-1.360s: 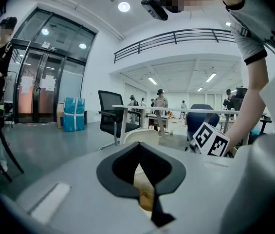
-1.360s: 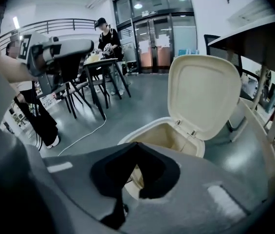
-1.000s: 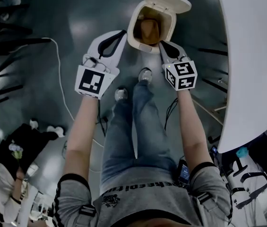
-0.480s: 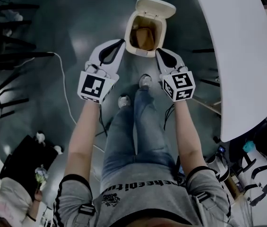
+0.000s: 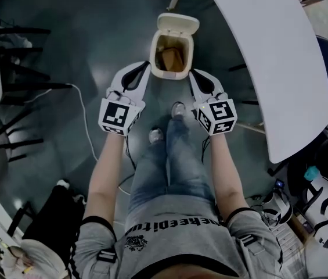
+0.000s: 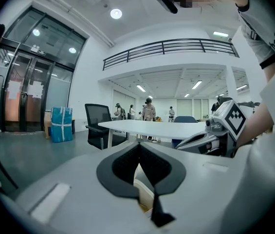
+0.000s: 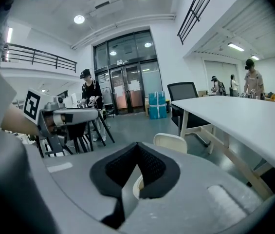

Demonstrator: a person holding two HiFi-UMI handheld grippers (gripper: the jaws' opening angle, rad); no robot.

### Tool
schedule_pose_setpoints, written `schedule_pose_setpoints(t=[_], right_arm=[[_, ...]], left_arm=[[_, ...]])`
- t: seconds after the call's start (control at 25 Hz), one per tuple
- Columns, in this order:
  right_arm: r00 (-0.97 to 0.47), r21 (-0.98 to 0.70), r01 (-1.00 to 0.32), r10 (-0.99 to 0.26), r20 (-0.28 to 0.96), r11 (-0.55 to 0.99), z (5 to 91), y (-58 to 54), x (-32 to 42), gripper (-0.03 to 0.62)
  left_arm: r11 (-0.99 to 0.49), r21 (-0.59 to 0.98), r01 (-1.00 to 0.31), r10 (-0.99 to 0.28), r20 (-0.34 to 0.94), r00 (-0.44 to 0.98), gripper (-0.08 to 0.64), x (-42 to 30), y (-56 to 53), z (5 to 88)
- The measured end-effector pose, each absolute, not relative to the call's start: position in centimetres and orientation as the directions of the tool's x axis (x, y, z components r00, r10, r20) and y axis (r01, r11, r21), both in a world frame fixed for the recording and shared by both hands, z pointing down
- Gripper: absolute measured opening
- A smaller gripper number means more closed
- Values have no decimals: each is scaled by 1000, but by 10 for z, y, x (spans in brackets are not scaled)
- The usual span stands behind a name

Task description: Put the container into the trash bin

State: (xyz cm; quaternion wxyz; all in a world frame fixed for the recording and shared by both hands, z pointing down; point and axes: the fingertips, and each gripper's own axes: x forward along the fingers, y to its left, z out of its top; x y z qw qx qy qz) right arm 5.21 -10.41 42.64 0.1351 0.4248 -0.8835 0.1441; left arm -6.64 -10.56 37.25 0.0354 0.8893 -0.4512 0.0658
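My left gripper (image 5: pixel 146 64) and right gripper (image 5: pixel 191 73), both shut and empty, flanked the bin (image 5: pixel 172 75); the container (image 5: pixel 169 56) lay inside, just beyond their tips.

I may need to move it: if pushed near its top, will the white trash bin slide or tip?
It may tip: the trash bin looks narrow and its lid stands open. It seems thin plastic, so probably light, even with the container inside.
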Motion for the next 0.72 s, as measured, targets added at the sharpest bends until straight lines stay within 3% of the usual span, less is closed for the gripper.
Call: schedule_pose_setpoints(t=[0.72], right_arm=[[-588,-88,-806,-776,229,585,320,-61,58,0]], left_arm=[[-605,-43,-795,-795,95,599,9,-60,-68,293]])
